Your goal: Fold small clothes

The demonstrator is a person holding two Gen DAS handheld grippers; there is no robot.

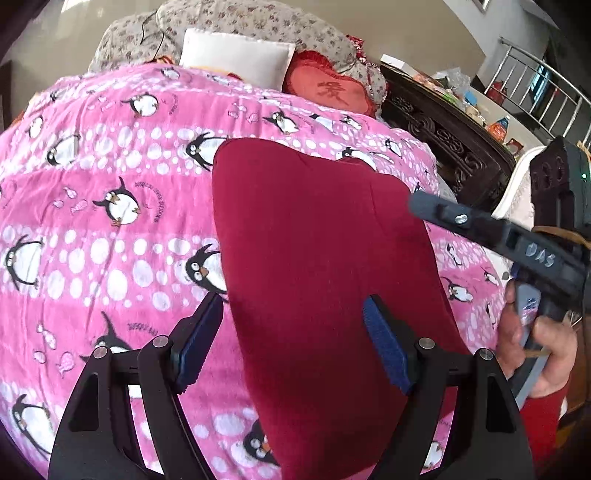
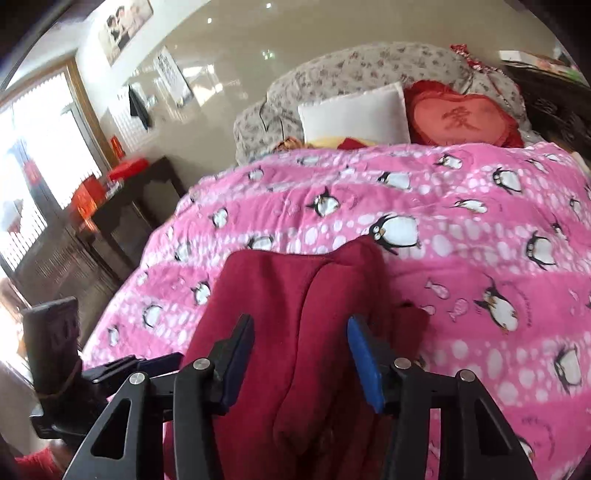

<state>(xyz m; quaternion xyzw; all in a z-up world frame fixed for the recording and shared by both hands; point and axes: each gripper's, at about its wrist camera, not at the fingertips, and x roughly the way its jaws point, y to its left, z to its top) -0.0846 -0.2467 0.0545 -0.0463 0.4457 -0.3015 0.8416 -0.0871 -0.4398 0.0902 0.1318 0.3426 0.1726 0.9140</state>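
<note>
Left claw [image 1: 291, 314] jaws apart, nothing pinched; it hangs over the near part of the dark red garment [image 1: 325, 258], one blue pad [image 1: 386, 350] above the cloth, the other pad off the garment's left edge over the pink penguin quilt [image 1: 110, 221]. Garment lies flat on the quilt on the bed, folded into a long narrow shape running away from the claws. Right claw [image 2: 301, 354] jaws also apart, red cloth seen between them; cannot tell if pads touch it, no pinch visible. In the right wrist view the garment [image 2: 295, 295] looks bunched, with a lengthwise fold. From the left wrist view, the right claw [image 1: 424, 201] comes in from the right edge, a hand [image 1: 535, 350] on its handle, red sleeve below. Far end of the bed: white pillow [image 1: 236, 55], red heart cushion [image 1: 328, 88], floral bedding [image 1: 258, 18]. Dark carved furniture [image 1: 443, 125] right of the bed.
</note>
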